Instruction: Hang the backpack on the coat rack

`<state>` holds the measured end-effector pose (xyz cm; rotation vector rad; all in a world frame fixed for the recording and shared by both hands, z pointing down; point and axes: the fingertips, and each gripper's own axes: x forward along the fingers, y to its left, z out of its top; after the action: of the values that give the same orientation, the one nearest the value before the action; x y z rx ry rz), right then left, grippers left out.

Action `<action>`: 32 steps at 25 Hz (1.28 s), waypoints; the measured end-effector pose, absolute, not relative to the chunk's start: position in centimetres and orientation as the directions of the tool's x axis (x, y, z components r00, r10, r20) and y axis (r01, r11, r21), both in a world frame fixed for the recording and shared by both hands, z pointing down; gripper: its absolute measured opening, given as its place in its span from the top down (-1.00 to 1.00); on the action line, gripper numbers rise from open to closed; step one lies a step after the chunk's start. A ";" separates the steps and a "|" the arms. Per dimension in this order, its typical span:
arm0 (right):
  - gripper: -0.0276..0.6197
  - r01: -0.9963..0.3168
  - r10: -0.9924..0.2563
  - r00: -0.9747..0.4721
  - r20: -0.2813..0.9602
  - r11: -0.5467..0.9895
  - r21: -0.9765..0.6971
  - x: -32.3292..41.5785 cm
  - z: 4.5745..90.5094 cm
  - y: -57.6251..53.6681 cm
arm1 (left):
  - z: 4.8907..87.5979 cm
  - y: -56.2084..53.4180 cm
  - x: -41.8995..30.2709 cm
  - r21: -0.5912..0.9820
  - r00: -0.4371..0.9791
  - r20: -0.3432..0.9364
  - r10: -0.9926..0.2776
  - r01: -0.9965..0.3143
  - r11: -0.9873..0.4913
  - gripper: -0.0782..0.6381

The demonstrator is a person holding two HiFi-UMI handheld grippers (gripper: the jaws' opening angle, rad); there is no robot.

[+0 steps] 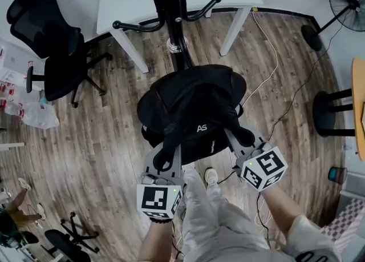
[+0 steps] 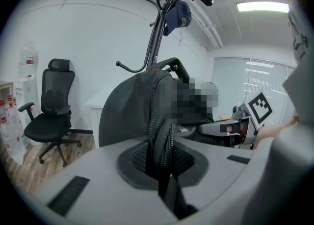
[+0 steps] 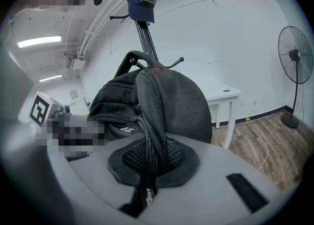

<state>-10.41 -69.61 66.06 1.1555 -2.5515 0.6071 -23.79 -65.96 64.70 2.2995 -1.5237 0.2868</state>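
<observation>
My left claw (image 1: 162, 162) and right claw (image 1: 239, 144) pinch the mesh straps (image 2: 159, 136) of the black fabric backpack (image 1: 194, 107). I fear its weight slipping them loose short of the black metal coat rack (image 1: 171, 4).

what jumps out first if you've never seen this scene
A black backpack fills the middle, held up by its straps in the shut left gripper and right gripper. Just beyond it stands the black coat rack, with a blue cap hung near its top.
</observation>
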 end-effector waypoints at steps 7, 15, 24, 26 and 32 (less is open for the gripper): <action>0.83 -0.767 -0.647 -0.636 0.420 0.590 -0.252 -11.6 67.9 -74.3 | 66.5 -70.4 -24.9 0.196 0.396 0.369 -0.841 -0.918 -0.346 0.70; 0.83 -0.771 -0.666 -0.634 0.393 0.585 -0.251 -12.2 69.0 -75.3 | 67.2 -71.8 -25.6 0.166 0.379 0.344 -0.859 -0.925 -0.342 0.70; 0.83 -0.781 -0.686 -0.624 0.374 0.562 -0.271 -13.2 71.4 -78.1 | 69.5 -74.3 -26.4 0.179 0.375 0.336 -0.864 -0.926 -0.332 0.70; 0.82 -0.794 -0.702 -0.608 0.370 0.549 -0.261 -13.2 72.0 -78.2 | 70.1 -74.2 -26.3 0.167 0.372 0.335 -0.866 -0.928 -0.334 0.70; 0.82 -0.808 -0.710 -0.583 0.395 0.557 -0.192 -13.6 73.4 -78.2 | 72.0 -74.1 -26.2 0.140 0.378 0.338 -0.861 -0.926 -0.352 0.68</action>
<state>-13.63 -78.16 73.44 1.2606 -2.5219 0.5164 -26.20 -74.14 71.96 2.3367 -1.5694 0.2963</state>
